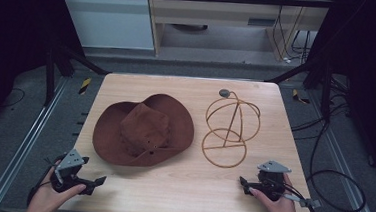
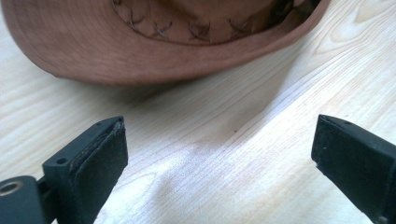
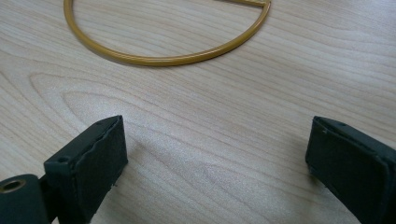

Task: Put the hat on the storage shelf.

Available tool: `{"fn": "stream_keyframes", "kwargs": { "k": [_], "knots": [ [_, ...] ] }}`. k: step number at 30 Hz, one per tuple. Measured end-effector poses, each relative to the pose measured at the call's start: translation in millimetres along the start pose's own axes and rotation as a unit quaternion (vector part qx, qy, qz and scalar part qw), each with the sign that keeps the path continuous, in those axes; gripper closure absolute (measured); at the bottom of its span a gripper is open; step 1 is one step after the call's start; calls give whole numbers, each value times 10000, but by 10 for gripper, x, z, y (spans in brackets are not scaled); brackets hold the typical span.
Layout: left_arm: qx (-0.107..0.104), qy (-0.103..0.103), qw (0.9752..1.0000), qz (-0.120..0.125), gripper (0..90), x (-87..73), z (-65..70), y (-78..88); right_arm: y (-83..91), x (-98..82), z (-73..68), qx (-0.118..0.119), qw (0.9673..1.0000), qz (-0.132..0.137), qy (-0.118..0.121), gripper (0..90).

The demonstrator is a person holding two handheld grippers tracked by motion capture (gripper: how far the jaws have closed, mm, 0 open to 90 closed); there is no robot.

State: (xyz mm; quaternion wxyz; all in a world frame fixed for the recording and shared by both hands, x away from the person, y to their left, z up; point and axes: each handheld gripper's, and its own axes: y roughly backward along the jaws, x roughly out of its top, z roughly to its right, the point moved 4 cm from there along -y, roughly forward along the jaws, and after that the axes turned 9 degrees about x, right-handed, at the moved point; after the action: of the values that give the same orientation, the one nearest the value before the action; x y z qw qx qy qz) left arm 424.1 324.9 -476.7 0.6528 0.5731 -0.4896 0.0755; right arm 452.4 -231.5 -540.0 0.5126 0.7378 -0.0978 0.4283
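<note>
Both grippers rest with jaws wide and empty — left gripper (image 1: pixel 101 180) near the brown hat (image 1: pixel 144 129) at mid-surface, right gripper (image 1: pixel 241 181) before the wire stand (image 1: pixel 228 128). Best to pinch the brim at its near edge — gently.

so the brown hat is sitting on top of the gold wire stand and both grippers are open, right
Not quite: the brown hat lies flat on the table, left of the gold wire stand, as the high view shows. The left gripper and right gripper are open.

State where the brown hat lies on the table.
In the high view the brown hat lies left of centre on the table, beside the gold wire stand.
</note>
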Motion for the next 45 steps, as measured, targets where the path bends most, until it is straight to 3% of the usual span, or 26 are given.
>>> {"fn": "stream_keyframes", "kwargs": {
  "k": [4,9,12,20,33,40,45],
  "knots": [
    [50,-152,9999,44,34,189,15,102,0,0,0,0,10000,1,-1,57],
    [82,-377,9993,25,35,424,28,115,0,0,0,0,10000,0,0,56],
    [122,-581,9982,-47,35,649,18,59,0,0,0,1,10000,1,-2,57],
    [151,-691,9973,-204,35,1017,-66,-107,-1,1,3,6,10000,-2,16,56],
    [150,-789,9950,-590,33,1331,-167,-389,-1,1,3,7,10000,0,17,56],
    [94,-1025,9918,-755,32,1491,-107,-476,-1,2,4,11,10000,-1,19,56],
    [52,-1228,9881,-930,33,1648,-22,-558,-1,2,4,12,10000,-2,21,56]
  ]
}}
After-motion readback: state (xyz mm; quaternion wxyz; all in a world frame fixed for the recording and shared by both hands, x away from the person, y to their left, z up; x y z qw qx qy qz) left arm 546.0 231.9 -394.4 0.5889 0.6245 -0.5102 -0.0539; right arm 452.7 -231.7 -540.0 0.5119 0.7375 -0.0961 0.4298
